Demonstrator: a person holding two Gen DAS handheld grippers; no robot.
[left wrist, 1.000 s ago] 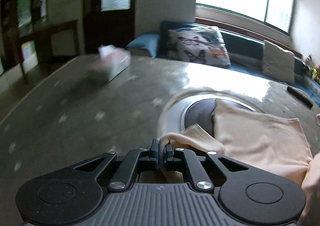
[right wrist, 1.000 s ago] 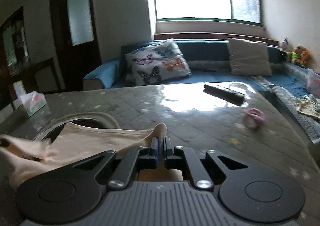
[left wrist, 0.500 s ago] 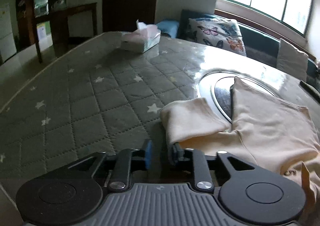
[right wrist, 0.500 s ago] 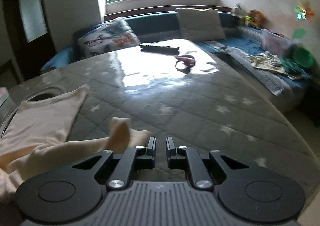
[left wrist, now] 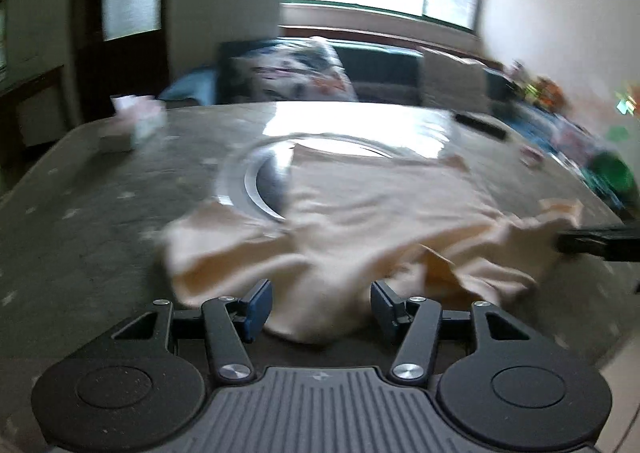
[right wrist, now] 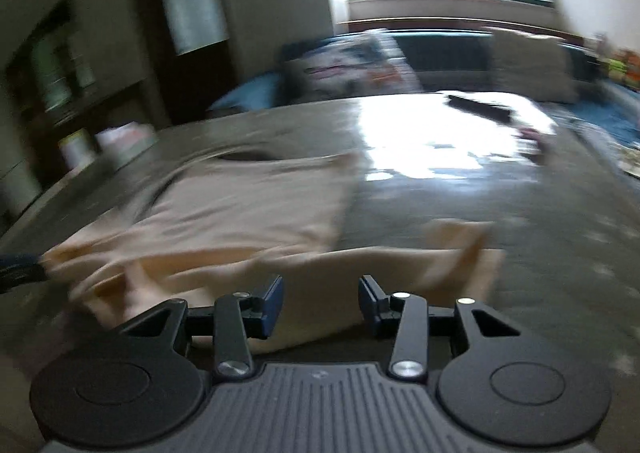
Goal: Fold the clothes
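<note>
A cream-coloured garment [left wrist: 360,221] lies rumpled on the grey quilted table [left wrist: 100,221], partly over a round metal inset [left wrist: 256,189]. My left gripper [left wrist: 320,307] is open, its jaws wide apart at the garment's near edge, with cloth bulging between them. My right gripper [right wrist: 320,303] is also open at the near edge of the same garment [right wrist: 240,221]. The right gripper's tip shows at the right edge of the left wrist view [left wrist: 596,243]. Both views are motion-blurred.
A tissue box [left wrist: 134,127] stands at the far left of the table. A dark remote [right wrist: 480,109] and a small pink object [right wrist: 532,133] lie at the far right. A sofa with cushions [left wrist: 292,73] runs behind the table under the window.
Both grippers went from shut on the garment's sleeves to open, then opened wider. Both have swung to face the garment's near edge, and the cloth now lies on the table.
</note>
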